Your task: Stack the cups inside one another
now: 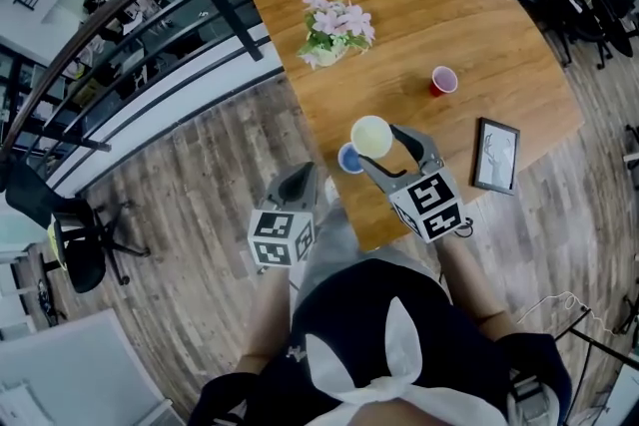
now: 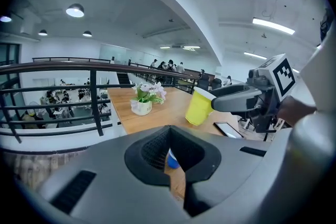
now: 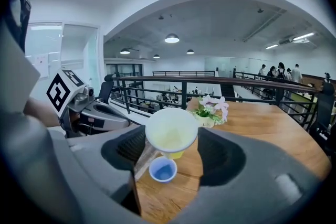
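Note:
My right gripper (image 1: 378, 144) is shut on a pale yellow cup (image 1: 370, 136), held mouth-up and slightly tilted above the wooden table (image 1: 479, 25). In the right gripper view the yellow cup (image 3: 171, 134) fills the gap between the jaws. A small blue cup (image 3: 163, 169) stands on the table just below and in front of it, near the table's left edge (image 1: 349, 158). A red cup (image 1: 442, 81) stands further back on the right. My left gripper (image 1: 298, 178) hovers off the table's near left edge, shut and holding nothing; the blue cup (image 2: 171, 160) shows through its slit.
A white pot of pink flowers (image 1: 336, 30) stands at the back left of the table. A dark picture frame (image 1: 496, 156) lies at the right. A black railing (image 1: 150, 10) runs along the left, and an office chair (image 1: 70, 234) stands on the wooden floor below.

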